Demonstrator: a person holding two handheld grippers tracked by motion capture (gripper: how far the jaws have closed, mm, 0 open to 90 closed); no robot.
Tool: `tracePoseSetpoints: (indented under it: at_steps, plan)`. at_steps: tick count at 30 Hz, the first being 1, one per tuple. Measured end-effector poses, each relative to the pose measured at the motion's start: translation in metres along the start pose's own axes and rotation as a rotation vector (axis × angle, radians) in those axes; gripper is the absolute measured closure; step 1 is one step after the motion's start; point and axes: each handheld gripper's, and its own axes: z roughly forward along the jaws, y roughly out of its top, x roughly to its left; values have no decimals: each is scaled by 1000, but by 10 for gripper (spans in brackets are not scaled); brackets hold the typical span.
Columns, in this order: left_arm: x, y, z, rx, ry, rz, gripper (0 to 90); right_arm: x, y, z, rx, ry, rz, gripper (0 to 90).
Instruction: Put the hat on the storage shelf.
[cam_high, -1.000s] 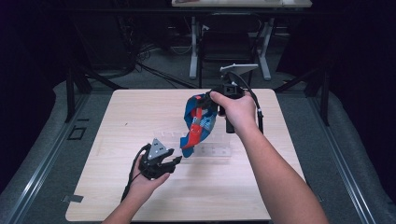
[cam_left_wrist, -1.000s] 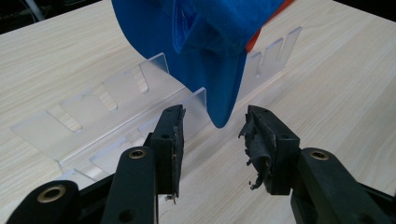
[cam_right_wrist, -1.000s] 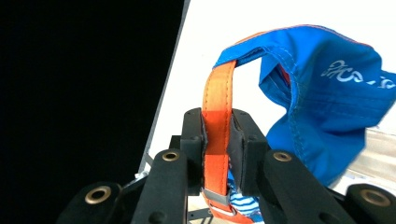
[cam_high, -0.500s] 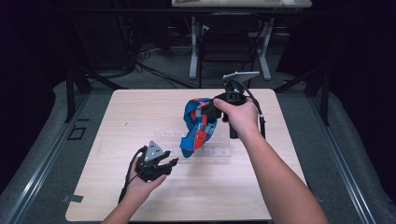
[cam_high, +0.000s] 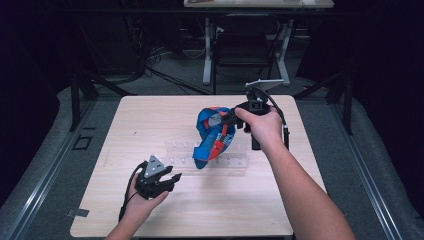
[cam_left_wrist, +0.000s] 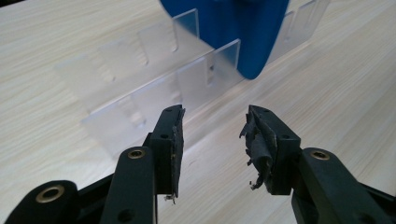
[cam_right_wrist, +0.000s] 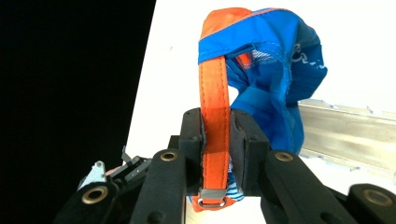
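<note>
Right gripper view shows our right gripper (cam_right_wrist: 215, 135) with its jaws closed on the orange strap (cam_right_wrist: 214, 107) of the blue cap (cam_right_wrist: 273, 88); the strap runs straight between the two pads. From the high view, the cap (cam_high: 212, 137) hangs from this gripper (cam_high: 227, 119) and its lower edge now touches the clear plastic rack (cam_high: 210, 159), at about 7 o'clock from the right hand (cam_high: 262, 127). One second ago the cap was higher and more toward 12 o'clock, so we have lowered it to the rack. We judge that placing the cap into one slot is near, and release should come next.

Our left gripper (cam_left_wrist: 212, 135) holds nothing; the jaws stand at their narrow setting, with bare worktop (cam_left_wrist: 56, 56) between them. It waits at 7 o'clock from the rack (cam_left_wrist: 154, 88), having come a little closer.
</note>
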Motion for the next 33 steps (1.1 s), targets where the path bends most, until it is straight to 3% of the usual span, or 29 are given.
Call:
tracePoseSetpoints:
  at_steps: [11, 14, 27, 33]
  plan:
    - [29, -29, -9, 6, 39, -107, 556, -5, -3, -9, -5, -18, -7, 701]
    - [33, -34, -9, 14, 47, -122, 552, -7, -5, -11, -6, -40, -30, 676]
    - [39, -41, -5, 33, 69, -125, 509, -22, -21, -21, -15, -109, -103, 587]
    - [43, -43, -3, 36, 71, -153, 496, -33, -31, -25, -35, -120, -113, 556]
